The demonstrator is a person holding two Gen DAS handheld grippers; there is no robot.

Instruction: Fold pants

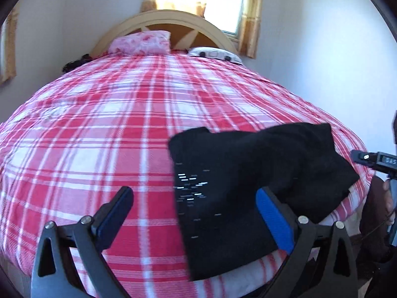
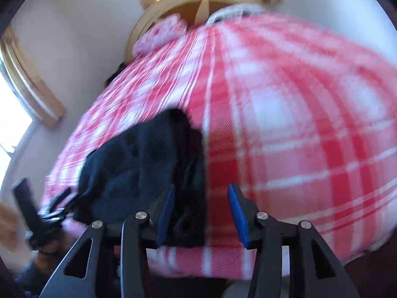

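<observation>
The black pants [image 1: 238, 173] lie folded in a thick bundle near the front edge of the bed, with a small pale pattern on the near panel. My left gripper [image 1: 196, 196] is open wide and empty, its right finger over the pants' near part. In the right wrist view the pants [image 2: 144, 164] lie left of centre, blurred. My right gripper [image 2: 201, 206] is open and empty, just above the pants' right edge. The right gripper also shows at the far right of the left wrist view [image 1: 374, 160].
The bed [image 1: 99, 129] has a red and white plaid cover. A pink pillow [image 1: 141, 42] and a white pillow [image 1: 215, 54] lie by the wooden headboard [image 1: 163, 17]. Walls and a curtained window [image 1: 225, 2] stand behind. The left gripper shows at the left of the right wrist view [image 2: 27, 201].
</observation>
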